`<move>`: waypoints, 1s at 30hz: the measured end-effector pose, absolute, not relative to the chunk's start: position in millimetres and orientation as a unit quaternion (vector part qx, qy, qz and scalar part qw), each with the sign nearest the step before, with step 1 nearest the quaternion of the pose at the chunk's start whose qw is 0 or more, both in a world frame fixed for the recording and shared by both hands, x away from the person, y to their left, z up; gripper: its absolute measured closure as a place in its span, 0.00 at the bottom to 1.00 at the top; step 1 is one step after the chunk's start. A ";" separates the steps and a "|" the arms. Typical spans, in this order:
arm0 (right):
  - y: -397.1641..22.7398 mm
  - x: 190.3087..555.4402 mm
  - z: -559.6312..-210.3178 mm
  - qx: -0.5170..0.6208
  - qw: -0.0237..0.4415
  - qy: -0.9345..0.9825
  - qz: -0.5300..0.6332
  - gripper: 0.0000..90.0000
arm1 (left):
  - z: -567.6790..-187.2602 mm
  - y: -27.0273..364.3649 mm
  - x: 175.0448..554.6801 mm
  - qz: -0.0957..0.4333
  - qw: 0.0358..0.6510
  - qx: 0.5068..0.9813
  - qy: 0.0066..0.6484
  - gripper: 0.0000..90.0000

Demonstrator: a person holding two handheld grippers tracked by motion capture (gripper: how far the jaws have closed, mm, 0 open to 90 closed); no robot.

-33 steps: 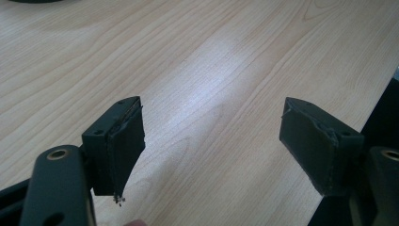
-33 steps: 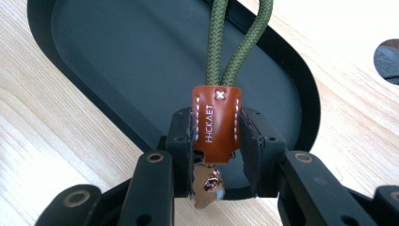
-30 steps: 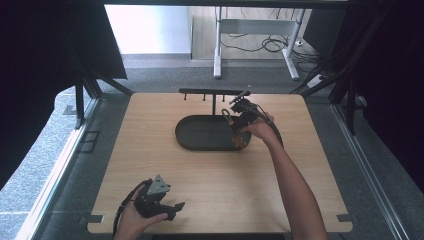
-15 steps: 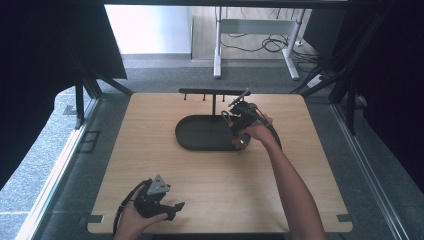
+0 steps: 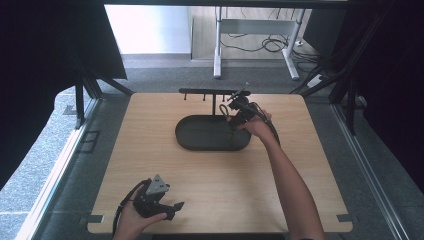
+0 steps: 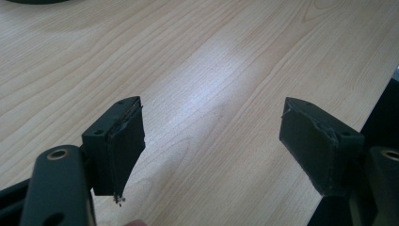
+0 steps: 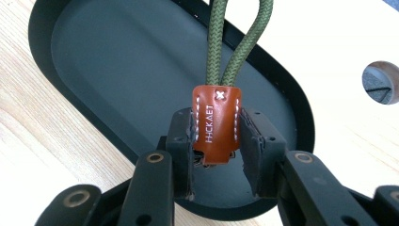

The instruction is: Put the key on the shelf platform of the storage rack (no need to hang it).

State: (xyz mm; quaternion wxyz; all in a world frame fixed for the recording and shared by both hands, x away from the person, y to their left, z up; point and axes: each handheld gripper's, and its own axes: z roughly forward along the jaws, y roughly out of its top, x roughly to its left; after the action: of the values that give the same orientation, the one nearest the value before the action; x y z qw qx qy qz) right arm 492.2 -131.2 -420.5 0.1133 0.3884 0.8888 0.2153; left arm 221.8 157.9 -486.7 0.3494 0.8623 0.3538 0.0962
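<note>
Brown leather tab (image 7: 216, 125) with a green cord loop (image 7: 239, 42) is pinched between the jaws of the right gripper (image 7: 216, 155), held just above the near right end of the dark oval tray (image 7: 56, 52). Tray interior is seen bare. Tray sits mid-tabletop (image 5: 150, 150), black hook rack (image 5: 207, 92) just behind it. Left gripper (image 6: 211, 141) is held low, well apart from the tray toward the tabletop's near edge, jaws spread, nothing between them.
</note>
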 end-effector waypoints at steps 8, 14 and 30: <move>-131.7 491.3 -435.0 0.388 0.097 0.894 0.203 0.74 | -486.8 158.1 222.0 0.096 0.349 0.862 0.354 0.26; -136.5 487.8 -445.5 0.391 0.081 0.896 0.193 0.71 | -487.6 155.5 222.0 0.095 0.347 0.865 0.351 0.26; -147.5 471.9 -438.5 0.390 0.069 0.895 0.207 0.59 | -488.6 153.9 222.4 0.093 0.346 0.866 0.349 0.26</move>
State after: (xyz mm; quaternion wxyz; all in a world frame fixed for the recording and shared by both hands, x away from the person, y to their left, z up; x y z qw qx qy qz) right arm 471.9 -147.5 -438.5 0.0691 0.3898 0.8946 0.2072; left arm 222.4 153.9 -488.6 0.3461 0.8657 0.3495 0.0932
